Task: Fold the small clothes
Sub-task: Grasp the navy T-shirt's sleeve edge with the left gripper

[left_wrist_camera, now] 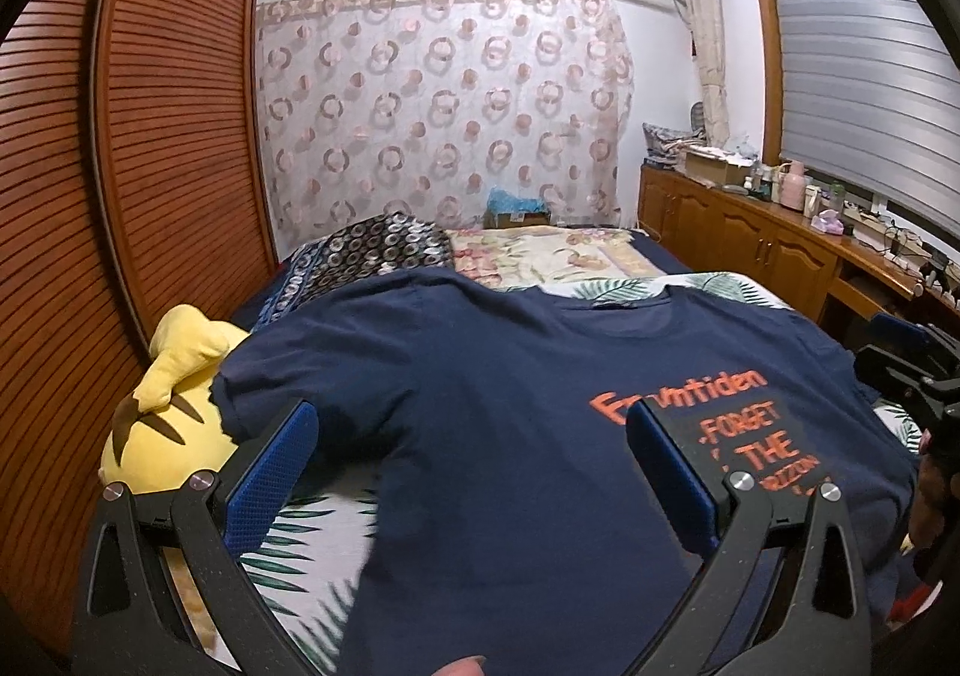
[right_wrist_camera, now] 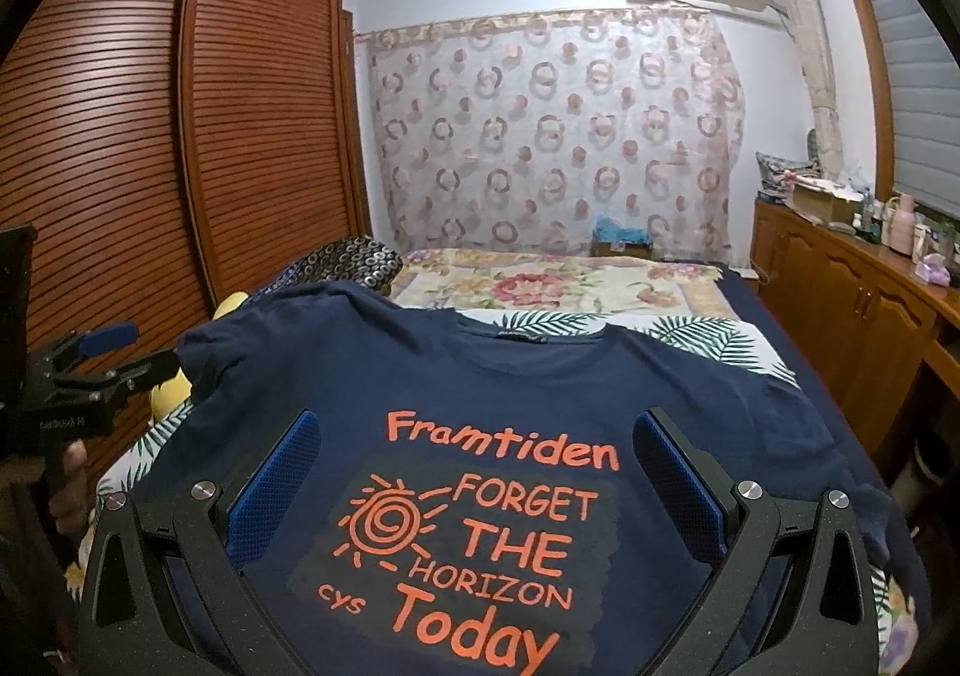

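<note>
Right wrist view gives us the navy T-shirt (right_wrist_camera: 480, 394) spread flat, front up, over the near end of the bed (right_wrist_camera: 744, 280), its collar toward the far end and its orange print, reading "Framtiden FORGET THE HORIZON Today" beside a sun spiral, facing us. Our right gripper (right_wrist_camera: 477, 472) hangs above the print with its blue-padded fingers (right_wrist_camera: 273, 487) spread wide, grasping nothing. In the left wrist view the left gripper (left_wrist_camera: 474, 457) is likewise released, poised over the shirt's left half near the sleeve (left_wrist_camera: 264, 376), which drapes toward the bed's left edge. Under the shirt we see a white sheet with green leaves (left_wrist_camera: 282, 550). A yellow plush toy (left_wrist_camera: 162, 412) lies at the left edge, just beside the sleeve. Beyond the collar lie a floral blanket (right_wrist_camera: 558, 280) and a dark ring-patterned pillow (right_wrist_camera: 354, 262); a slatted wooden wardrobe (right_wrist_camera: 180, 135) stands along the left side.
</note>
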{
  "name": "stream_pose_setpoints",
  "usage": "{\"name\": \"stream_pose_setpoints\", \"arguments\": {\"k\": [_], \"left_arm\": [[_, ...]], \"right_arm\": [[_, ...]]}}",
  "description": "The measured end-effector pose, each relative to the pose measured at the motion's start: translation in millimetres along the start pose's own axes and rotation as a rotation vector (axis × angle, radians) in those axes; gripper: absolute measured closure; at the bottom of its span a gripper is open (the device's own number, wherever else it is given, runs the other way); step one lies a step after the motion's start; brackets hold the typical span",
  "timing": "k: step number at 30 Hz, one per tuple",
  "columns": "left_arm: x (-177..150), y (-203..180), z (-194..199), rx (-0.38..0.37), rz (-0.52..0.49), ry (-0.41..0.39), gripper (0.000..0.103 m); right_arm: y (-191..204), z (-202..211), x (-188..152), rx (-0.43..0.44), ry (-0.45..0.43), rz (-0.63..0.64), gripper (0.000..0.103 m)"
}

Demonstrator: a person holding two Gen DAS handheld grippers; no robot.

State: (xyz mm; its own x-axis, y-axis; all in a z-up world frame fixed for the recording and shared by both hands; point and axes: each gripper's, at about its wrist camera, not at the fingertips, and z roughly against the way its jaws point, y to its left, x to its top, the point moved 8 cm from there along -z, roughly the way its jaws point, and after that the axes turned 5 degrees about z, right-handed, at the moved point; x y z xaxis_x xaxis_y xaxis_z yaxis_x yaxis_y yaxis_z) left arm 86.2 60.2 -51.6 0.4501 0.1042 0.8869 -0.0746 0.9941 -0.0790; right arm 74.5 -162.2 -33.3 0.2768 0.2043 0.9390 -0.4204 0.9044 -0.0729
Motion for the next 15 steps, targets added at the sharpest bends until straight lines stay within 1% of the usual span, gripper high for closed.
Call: {"name": "stream_pose_setpoints", "arguments": {"k": [8, 11, 13, 14, 15], "left_arm": [[-6.8, 39.0, -18.6, 0.009, -0.003, 0.041, 0.000], [-8.4, 54.3, -27.4, -0.003, 0.005, 0.065, 0.008], [-8.3, 66.2, -33.3, -0.005, 0.020, 0.082, 0.015], [-8.5, 73.1, -36.0, -0.006, 0.029, 0.090, 0.016], [-8.3, 78.7, -38.2, -0.005, 0.036, 0.097, 0.020]], "right_arm": [[2.1, -20.7, 2.1, 0.025, 0.036, 0.033, 0.000], [4.2, -31.4, 4.4, 0.042, 0.062, 0.050, 0.000], [5.4, -36.7, 5.5, 0.056, 0.083, 0.056, 0.000], [6.2, -40.1, 5.5, 0.067, 0.093, 0.055, 0.000], [7.4, -43.4, 4.9, 0.080, 0.105, 0.053, 0.000]]}}
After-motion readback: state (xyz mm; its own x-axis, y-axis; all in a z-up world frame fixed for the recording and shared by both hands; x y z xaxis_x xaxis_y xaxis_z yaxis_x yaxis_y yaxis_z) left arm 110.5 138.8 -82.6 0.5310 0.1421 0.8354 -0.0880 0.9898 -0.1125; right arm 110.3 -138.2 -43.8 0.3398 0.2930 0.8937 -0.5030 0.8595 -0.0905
